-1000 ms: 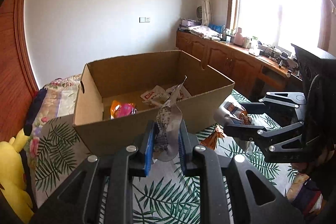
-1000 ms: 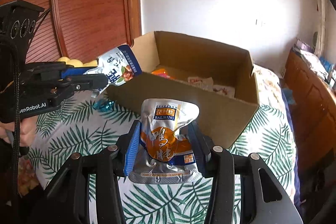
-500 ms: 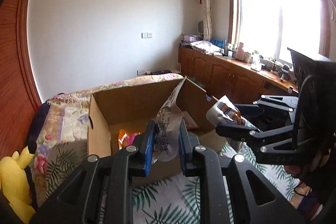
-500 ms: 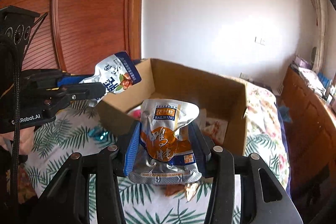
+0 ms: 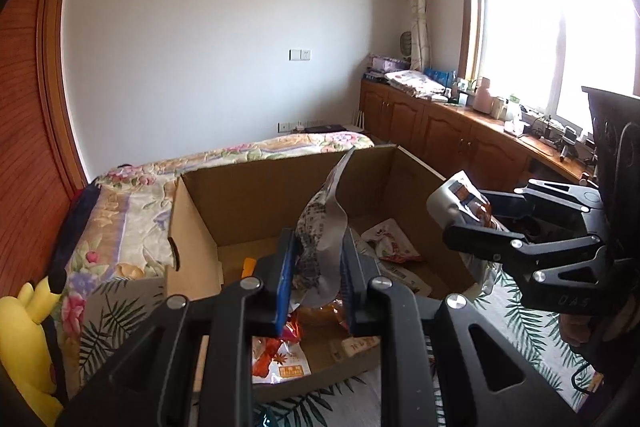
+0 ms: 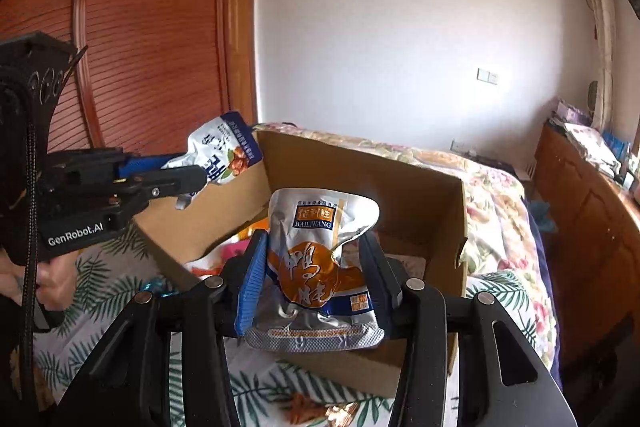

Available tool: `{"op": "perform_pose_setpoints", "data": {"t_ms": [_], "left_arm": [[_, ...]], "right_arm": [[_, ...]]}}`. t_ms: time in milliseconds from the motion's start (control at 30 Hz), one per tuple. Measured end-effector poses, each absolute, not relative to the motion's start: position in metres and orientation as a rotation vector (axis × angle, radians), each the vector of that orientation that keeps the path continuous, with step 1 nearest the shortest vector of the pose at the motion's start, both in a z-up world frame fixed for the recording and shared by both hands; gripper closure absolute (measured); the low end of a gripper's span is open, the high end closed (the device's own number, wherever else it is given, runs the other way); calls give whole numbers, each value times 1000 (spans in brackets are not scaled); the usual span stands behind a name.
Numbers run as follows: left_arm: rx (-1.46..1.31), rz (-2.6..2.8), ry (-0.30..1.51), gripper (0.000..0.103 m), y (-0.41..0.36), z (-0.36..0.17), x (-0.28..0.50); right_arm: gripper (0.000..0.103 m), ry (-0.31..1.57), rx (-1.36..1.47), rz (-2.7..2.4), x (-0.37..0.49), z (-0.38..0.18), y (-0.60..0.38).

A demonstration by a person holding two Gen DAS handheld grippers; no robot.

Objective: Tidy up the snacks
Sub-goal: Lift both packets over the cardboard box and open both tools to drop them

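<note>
An open cardboard box (image 5: pixel 280 187) stands on a leaf-print cloth; it also shows in the right wrist view (image 6: pixel 360 179). My left gripper (image 5: pixel 316 279) is shut on a silver-and-blue snack pouch (image 5: pixel 320 219), held over the box's near part; that pouch also shows in the right wrist view (image 6: pixel 224 151). My right gripper (image 6: pixel 316 279) is shut on a silver-and-orange snack pouch (image 6: pixel 316 259), held above the box's near wall; it also shows in the left wrist view (image 5: pixel 460 195). Several snack packets (image 5: pixel 392 247) lie inside the box.
A yellow plush toy (image 5: pixel 24 327) lies at the left. A floral quilt (image 5: pixel 132 195) lies behind the box. Wooden cabinets (image 5: pixel 440 135) run along the right wall under the window. A loose wrapper (image 6: pixel 304 407) lies on the cloth before the box.
Both grippers have risen and moved forward with their pouches, from in front of the box to over it. The box's inside now shows from above.
</note>
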State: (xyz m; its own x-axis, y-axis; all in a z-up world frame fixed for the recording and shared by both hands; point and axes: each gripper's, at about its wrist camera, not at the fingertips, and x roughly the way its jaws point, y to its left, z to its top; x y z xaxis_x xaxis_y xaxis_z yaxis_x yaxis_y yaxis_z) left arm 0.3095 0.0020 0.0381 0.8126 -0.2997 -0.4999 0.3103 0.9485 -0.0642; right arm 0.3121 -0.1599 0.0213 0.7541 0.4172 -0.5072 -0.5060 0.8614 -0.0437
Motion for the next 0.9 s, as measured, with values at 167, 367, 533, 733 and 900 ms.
{"op": "perform_pose_setpoints", "data": {"t_ms": [167, 367, 533, 733, 900], "left_arm": [[22, -322, 570, 85, -3, 21, 324], [39, -316, 612, 85, -12, 6, 331], [64, -299, 650, 84, -17, -4, 337], [68, -290, 661, 85, -20, -6, 339], [68, -288, 672, 81, -20, -5, 339]], "right_arm": [[56, 534, -173, 497, 330, 10, -161], [56, 558, -168, 488, 344, 2, -158], [56, 589, -164, 489, 354, -6, -153], [55, 624, -170, 495, 360, -12, -147], [54, 659, -157, 503, 366, -17, -147]]}}
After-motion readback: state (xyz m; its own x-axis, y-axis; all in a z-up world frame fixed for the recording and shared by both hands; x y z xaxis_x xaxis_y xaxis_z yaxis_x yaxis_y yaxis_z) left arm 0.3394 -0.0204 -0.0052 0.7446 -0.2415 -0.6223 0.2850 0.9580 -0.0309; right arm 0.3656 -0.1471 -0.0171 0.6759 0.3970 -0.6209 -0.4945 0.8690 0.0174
